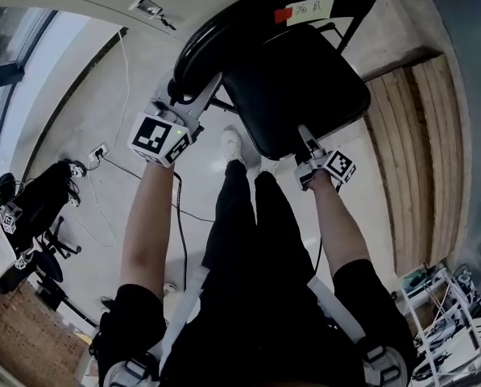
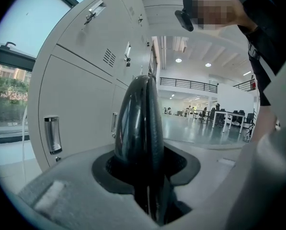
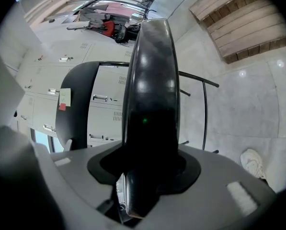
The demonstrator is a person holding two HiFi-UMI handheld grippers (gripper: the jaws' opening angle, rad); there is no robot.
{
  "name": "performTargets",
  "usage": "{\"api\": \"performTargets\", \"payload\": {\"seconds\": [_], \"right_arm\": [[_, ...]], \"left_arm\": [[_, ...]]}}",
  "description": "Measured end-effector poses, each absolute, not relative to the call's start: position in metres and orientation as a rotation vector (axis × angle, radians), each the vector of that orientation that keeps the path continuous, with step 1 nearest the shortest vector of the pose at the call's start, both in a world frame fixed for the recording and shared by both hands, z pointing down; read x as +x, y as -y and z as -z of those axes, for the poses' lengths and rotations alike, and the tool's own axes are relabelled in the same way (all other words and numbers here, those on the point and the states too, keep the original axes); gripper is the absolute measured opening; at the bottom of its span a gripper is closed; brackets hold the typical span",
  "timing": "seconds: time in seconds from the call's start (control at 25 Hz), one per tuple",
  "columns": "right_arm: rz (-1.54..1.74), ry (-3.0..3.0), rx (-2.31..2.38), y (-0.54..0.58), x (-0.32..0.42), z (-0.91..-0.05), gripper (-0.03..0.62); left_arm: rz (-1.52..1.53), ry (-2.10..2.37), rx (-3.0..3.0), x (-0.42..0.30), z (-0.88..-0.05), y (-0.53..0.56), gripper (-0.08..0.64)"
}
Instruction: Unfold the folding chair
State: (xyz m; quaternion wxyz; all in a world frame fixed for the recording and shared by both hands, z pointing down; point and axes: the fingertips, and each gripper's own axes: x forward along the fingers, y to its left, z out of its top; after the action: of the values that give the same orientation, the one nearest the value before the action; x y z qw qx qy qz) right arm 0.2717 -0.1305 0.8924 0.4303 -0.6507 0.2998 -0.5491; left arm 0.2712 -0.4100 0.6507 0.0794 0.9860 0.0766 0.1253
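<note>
Your left hand-held gripper [image 1: 198, 89] clenched on the curved backrest [image 1: 248, 10] of the black folding chair [image 1: 304, 95], your right hand-held gripper [image 1: 305, 138] clenched on the near edge of its seat [image 1: 292, 75], seat spanning between both, just beyond your right jaws.

Glossy black folding chair [image 1: 292, 87] (white label [image 1: 308, 8], red tag [image 1: 283, 14] on its backrest); left gripper [image 1: 193, 95] bears black-and-white square markers; lockers [image 2: 80, 95] pale grey; wood panel [image 1: 421, 151] light brown.
</note>
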Motion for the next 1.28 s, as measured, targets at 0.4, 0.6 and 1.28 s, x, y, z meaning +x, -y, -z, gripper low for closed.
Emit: {"api": "performTargets", "payload": {"seconds": [0.4,0.6,1.28], "right_arm": [[1.357,-0.731,-1.652,0.09,0.277,-0.927,0.198],[1.335,-0.749,-1.645,0.073,0.273,-0.948,0.202],[1.513,-0.788,-2.348,0.019,0.281,-0.914,0.21]], "left_arm": [[-0.315,-0.269,2.925,0.272,-0.659,0.38,0.129],[-0.339,-0.323,2.912,0.268,-0.666,0.362,0.129],[-0.319,-0.301,2.903,0.27,-0.671,0.36,0.091]]}}
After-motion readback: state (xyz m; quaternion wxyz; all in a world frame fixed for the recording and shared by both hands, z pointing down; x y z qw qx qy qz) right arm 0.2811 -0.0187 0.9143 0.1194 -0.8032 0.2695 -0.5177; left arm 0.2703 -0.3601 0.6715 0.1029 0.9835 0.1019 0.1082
